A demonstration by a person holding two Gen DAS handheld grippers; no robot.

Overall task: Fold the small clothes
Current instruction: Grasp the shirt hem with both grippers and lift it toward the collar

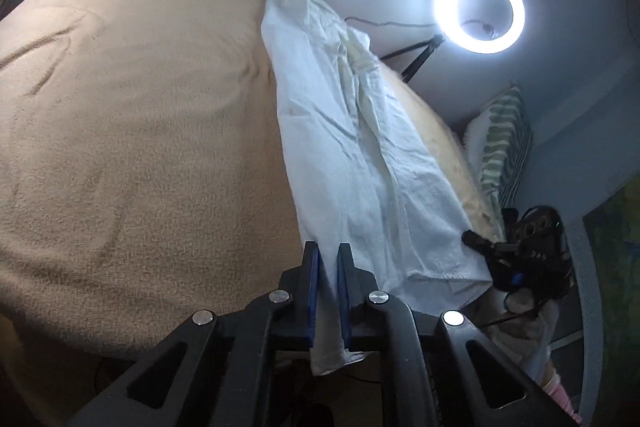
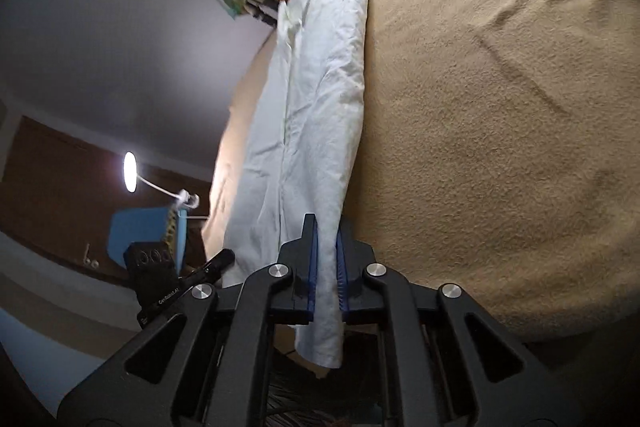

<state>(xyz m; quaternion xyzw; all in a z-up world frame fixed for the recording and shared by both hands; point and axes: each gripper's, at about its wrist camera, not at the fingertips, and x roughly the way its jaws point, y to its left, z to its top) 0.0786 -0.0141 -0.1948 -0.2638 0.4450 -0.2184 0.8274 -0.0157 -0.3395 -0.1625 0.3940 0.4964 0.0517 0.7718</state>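
Left gripper (image 1: 328, 259) jaws clamped on white garment (image 1: 344, 131); right gripper (image 2: 327, 231) jaws likewise; beige blanket (image 1: 132, 131) beneath.

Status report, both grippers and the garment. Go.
Left gripper shut on white garment. Right gripper shut on it too. Garment stretched between them over the beige blanket. Nothing in the way.
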